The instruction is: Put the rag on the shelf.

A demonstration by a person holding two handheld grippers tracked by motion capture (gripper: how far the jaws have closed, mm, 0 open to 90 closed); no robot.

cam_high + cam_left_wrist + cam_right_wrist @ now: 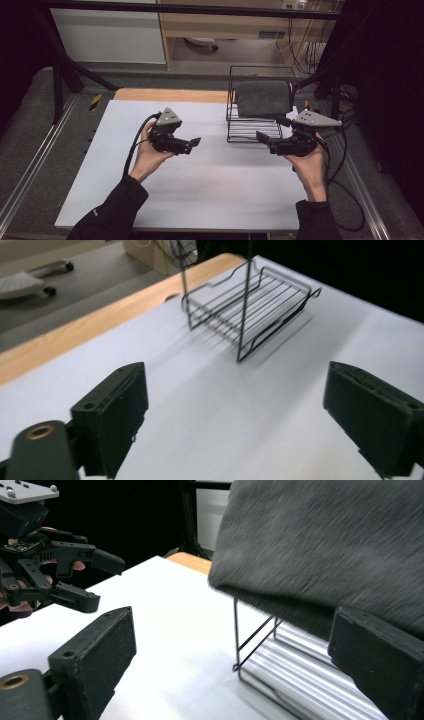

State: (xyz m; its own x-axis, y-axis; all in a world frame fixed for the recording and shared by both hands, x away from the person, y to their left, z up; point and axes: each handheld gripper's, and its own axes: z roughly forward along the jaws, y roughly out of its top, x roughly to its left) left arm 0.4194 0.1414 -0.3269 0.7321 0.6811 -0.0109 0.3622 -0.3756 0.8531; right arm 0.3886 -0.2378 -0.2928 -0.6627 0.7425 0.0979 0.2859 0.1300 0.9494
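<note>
A black wire rack (pixel 253 125) stands at the back right of the white table top (pixel 200 200). A dark grey towel (pixel 263 98) is draped over its top rail. My left gripper (pixel 193 144) hovers over the table's middle left, open and holding nothing, pointing right toward the rack (pixel 250 305). In its own view the left gripper (pixel 237 385) has jaws spread wide over bare table. My right gripper (pixel 265 141) is open just in front of the rack, pointing left. In the right gripper view the right gripper (pixel 230 635) sits below the towel (pixel 325 545), beside the rack's wires (pixel 255 645), with the left gripper (pixel 107 582) opposite.
A wooden strip (pixel 170 95) runs along the table's far edge. Black frame bars (pixel 65 75) stand at the back left and right. Cables (pixel 345 170) trail off the right gripper at the table's right edge. A cabinet (pixel 225 25) stands behind.
</note>
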